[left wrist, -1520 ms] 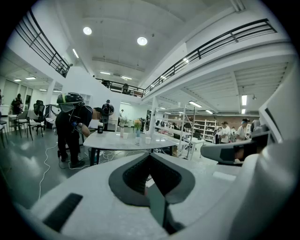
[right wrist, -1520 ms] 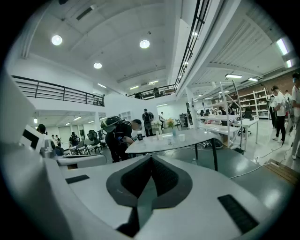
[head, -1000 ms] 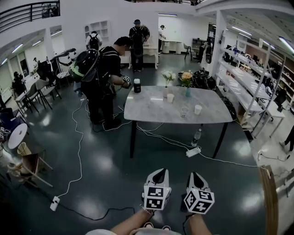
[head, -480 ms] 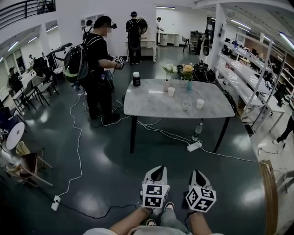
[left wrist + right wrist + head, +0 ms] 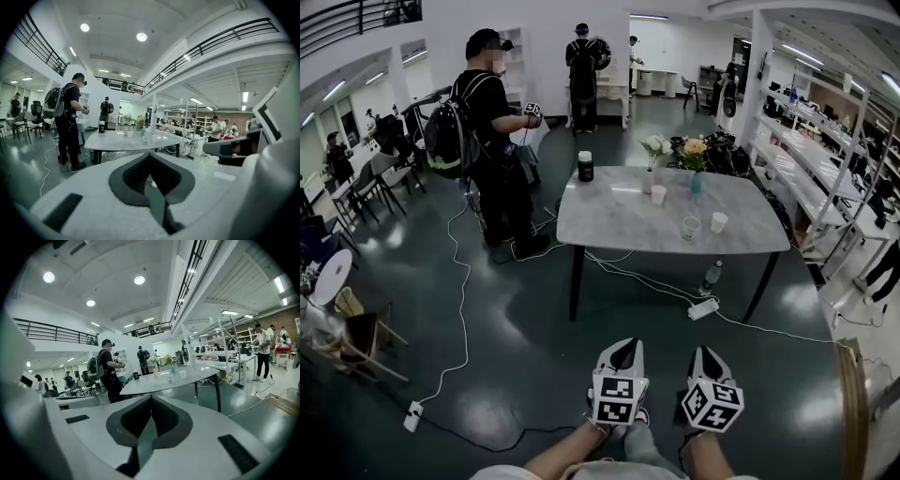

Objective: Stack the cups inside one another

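Fingers of the left gripper (image 5: 624, 351) are pressed together with nothing between them. The fingers of the right gripper (image 5: 702, 356) are pressed together too, and they hold nothing. Both grippers sit side by side at 6 o'clock in the head view, low over the dark floor (image 5: 516, 337), and they point toward 12 o'clock. The cups are well away from them at 12 o'clock, on the gray table (image 5: 609, 220). One white cup (image 5: 658, 194) stands near the middle of the table. A see-through cup (image 5: 691, 227) stands at 5 o'clock from it, and another white cup (image 5: 719, 222) is just beside that one at 3 o'clock. All three cups stand apart. Two vases of flowers (image 5: 649, 164) are at 12 o'clock from the cups. A black jar (image 5: 586, 166) stands near the table's 11 o'clock corner. A person with a backpack (image 5: 487, 141) stands at 10 o'clock from the table. A water bottle (image 5: 706, 278) stands on the floor under the table's 5 o'clock side
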The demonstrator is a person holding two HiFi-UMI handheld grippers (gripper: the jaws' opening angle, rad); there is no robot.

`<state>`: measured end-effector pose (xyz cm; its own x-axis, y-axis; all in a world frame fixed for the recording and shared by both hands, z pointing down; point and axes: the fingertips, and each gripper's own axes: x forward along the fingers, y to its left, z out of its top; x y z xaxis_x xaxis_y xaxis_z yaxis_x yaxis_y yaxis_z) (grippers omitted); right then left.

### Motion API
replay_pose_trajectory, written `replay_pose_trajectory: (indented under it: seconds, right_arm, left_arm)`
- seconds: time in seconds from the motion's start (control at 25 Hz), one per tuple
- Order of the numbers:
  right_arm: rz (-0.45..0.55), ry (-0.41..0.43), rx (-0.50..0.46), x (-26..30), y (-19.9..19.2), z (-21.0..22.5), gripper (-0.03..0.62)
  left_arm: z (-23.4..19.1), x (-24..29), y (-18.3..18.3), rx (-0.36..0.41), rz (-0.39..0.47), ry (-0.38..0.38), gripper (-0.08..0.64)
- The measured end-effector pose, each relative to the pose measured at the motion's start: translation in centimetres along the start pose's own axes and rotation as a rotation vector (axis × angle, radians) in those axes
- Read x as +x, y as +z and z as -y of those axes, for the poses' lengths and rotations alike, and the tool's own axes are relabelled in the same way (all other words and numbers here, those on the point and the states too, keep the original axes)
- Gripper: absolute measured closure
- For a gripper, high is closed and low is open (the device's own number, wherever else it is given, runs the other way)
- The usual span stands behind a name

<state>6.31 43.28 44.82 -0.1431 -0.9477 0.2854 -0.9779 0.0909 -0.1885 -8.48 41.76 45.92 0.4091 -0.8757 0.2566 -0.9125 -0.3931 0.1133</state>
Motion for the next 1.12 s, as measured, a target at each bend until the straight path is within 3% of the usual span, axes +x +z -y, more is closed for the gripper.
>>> replay_pose_trajectory:
  seconds: [0.32,0.88,1.12]
  right_arm:
    - [-0.025,0.032,-0.006,6.2,2.3,1.2,0.584]
    - [-0.052,0.032,-0.018,16.6,6.3,7.7,0.584]
    - [-0.051,0.045,-0.012,19.9,7.9,9.9,0.584]
  left_arm:
    - [-1.8,5.8,2.0,0.003,-0.020,0.026,0.565]
    - [-2.6,17.4,4.7,-0.004,-0.042,0.056,0.565]
    - [-2.4,21.5,6.9,0.006,-0.013,0.069,0.565]
